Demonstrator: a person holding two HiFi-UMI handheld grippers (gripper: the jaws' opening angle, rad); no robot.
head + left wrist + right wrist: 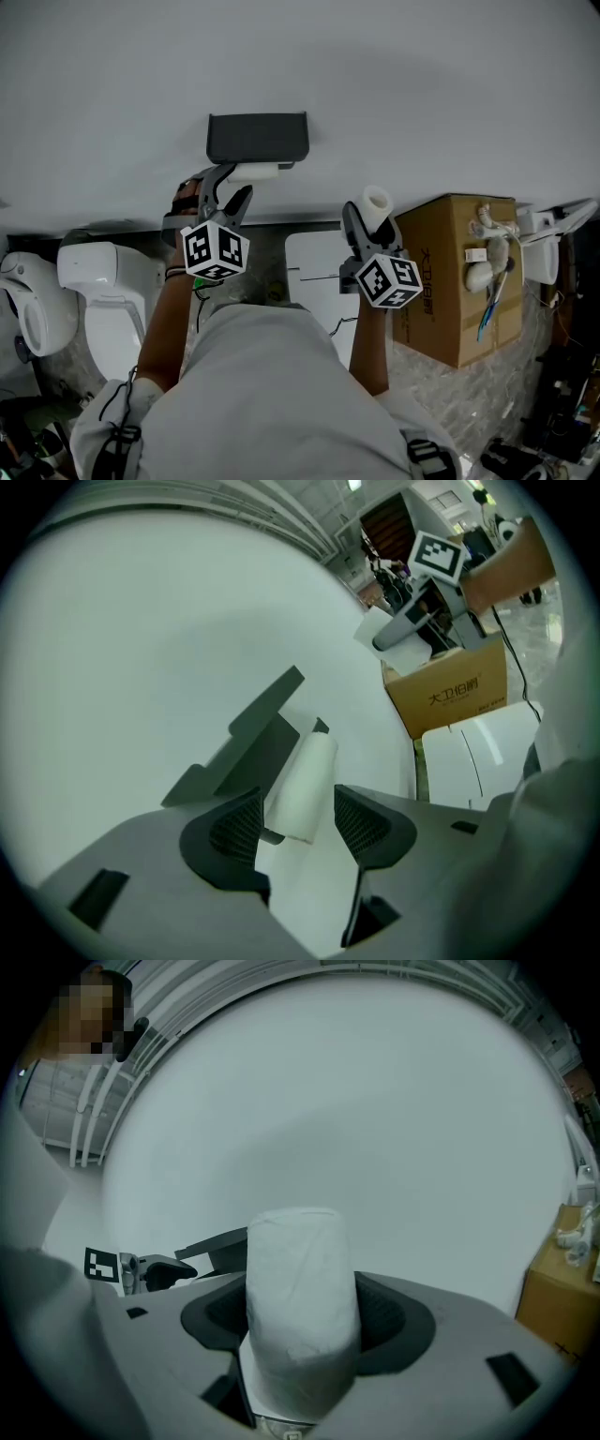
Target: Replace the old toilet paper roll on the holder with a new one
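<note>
A dark grey holder (257,138) hangs on the white wall, with the thin old roll (255,172) lying across under its cover. My left gripper (234,183) reaches up to that roll's left end. In the left gripper view the old roll (305,780) sits between the spread pads (234,832) below the holder (248,747), with gaps on both sides, so my left gripper (298,822) is open. My right gripper (367,225) is shut on the new white roll (377,204), held upright to the holder's right. That new roll (302,1297) fills my right gripper (302,1321).
A white toilet (112,300) stands at lower left, with another white fixture (28,300) beside it. A cardboard box (459,281) with white fittings on top stands at right. A white panel (314,267) lies on the floor below the holder.
</note>
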